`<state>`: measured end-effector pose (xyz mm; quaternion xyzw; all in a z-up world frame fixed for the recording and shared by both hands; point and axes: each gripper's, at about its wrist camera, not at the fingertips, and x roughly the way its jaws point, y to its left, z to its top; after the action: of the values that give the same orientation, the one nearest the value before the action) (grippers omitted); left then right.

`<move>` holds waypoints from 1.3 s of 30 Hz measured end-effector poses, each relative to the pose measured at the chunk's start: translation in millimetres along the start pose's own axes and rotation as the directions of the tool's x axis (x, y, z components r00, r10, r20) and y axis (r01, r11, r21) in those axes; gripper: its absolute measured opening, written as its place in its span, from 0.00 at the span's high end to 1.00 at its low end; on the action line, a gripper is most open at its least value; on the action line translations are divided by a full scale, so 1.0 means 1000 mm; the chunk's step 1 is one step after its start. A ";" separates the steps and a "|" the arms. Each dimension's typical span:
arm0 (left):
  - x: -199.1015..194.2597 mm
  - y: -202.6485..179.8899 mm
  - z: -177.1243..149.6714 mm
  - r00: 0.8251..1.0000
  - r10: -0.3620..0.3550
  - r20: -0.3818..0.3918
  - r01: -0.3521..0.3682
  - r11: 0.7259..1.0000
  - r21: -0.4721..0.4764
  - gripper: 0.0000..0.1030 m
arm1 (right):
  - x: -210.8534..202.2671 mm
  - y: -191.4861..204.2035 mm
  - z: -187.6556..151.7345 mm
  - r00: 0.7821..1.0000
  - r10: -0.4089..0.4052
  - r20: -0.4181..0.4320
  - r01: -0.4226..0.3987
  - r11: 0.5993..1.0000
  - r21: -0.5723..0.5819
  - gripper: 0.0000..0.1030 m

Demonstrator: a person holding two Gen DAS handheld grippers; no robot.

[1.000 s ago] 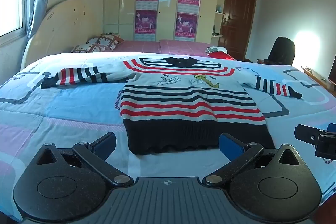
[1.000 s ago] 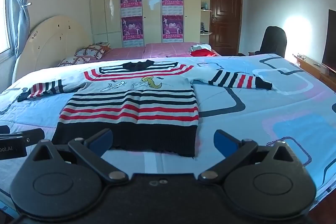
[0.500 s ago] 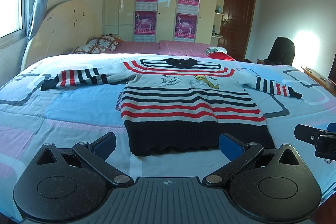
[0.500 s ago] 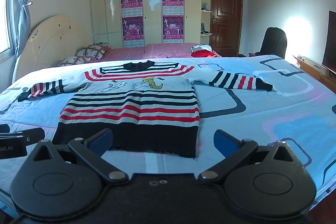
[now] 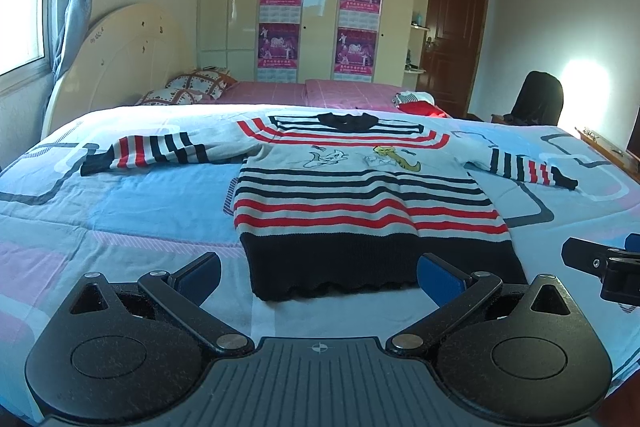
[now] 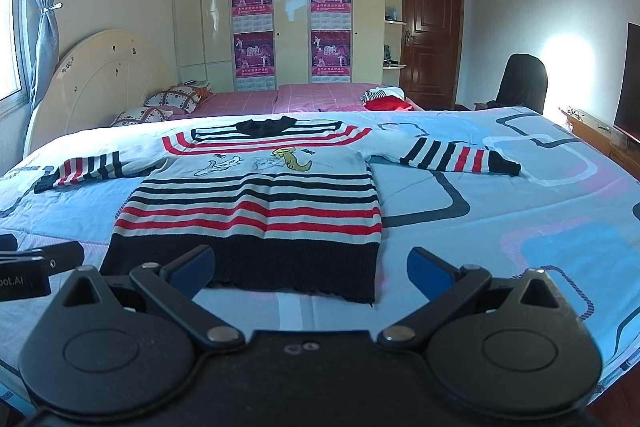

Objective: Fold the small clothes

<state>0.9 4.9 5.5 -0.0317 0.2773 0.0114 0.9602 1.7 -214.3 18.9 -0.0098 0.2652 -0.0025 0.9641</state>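
A knitted sweater (image 5: 360, 203) lies flat on the bed (image 5: 120, 211), sleeves stretched out to both sides, its dark ribbed hem nearest the tools. The left gripper (image 5: 319, 277) and right gripper (image 6: 311, 269) hover just short of that hem, each with jaws spread wide and holding nothing. Red, black and white stripes cross the sweater's body; the bed cover is smooth and printed.

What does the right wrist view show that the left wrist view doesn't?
Right wrist only: the dark screen on the right wall, and the left gripper's tip at the left edge. Left wrist only: the right gripper's tip at the right edge. Both share the striped sweater lying flat on the bed with sleeves spread, and each view's own gripper, left gripper and right gripper, open and empty.
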 end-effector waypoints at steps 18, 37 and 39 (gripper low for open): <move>0.000 -0.001 0.001 1.000 0.002 -0.006 -0.002 1.000 0.005 0.00 | 0.001 0.000 0.000 1.000 -0.002 -0.001 0.002 1.000 -0.001 0.01; 0.001 -0.003 0.000 1.000 0.010 -0.005 -0.010 1.000 0.002 0.00 | 0.003 0.000 0.000 1.000 -0.001 -0.003 0.001 1.000 -0.001 0.01; 0.001 -0.003 0.000 1.000 0.006 -0.004 -0.006 1.000 0.003 0.00 | 0.004 0.000 -0.001 1.000 -0.002 -0.002 0.002 1.000 -0.001 0.01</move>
<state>2.4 1.6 5.1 -0.0293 0.2795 0.0139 0.9596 4.6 -214.8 16.2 -0.0104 0.2664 -0.0033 0.9638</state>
